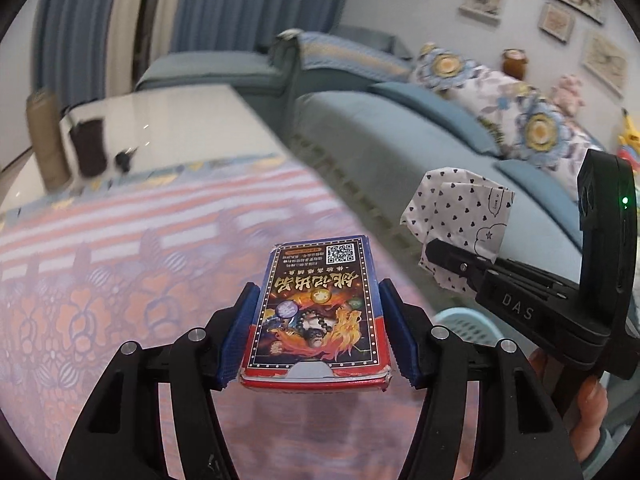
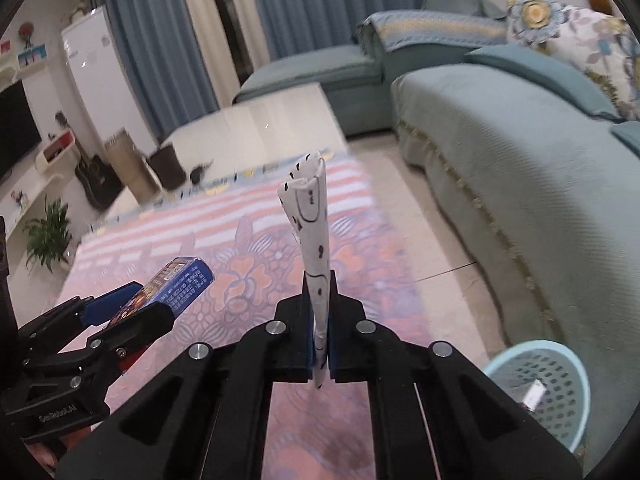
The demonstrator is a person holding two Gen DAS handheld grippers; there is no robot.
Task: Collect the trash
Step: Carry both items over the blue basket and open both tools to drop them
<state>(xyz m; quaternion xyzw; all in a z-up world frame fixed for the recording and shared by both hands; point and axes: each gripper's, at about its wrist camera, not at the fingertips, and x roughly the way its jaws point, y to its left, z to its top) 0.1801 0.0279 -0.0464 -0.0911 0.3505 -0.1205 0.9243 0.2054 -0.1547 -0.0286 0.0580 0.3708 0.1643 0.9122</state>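
My left gripper [image 1: 318, 304] is shut on a flat colourful card box [image 1: 320, 308] with a QR code, its blue pads pressing both long sides; the same box [image 2: 176, 284] shows at the left of the right wrist view, held above the rug. My right gripper [image 2: 319, 280] is shut on a white paper wrapper with small black hearts [image 2: 310, 216], which stands up between the pads. In the left wrist view that wrapper [image 1: 460, 216] hangs from the right gripper [image 1: 434, 250] at the right. A light-blue perforated basket [image 2: 548, 384] stands on the floor at lower right with a small item inside.
A pink and blue patterned rug [image 2: 256, 256] lies below both grippers. A teal sofa [image 2: 500, 152] with floral cushions runs along the right. Behind the rug stands a white low table [image 2: 264, 128]. A dark guitar [image 2: 96, 180] and a potted plant [image 2: 46, 236] are at far left.
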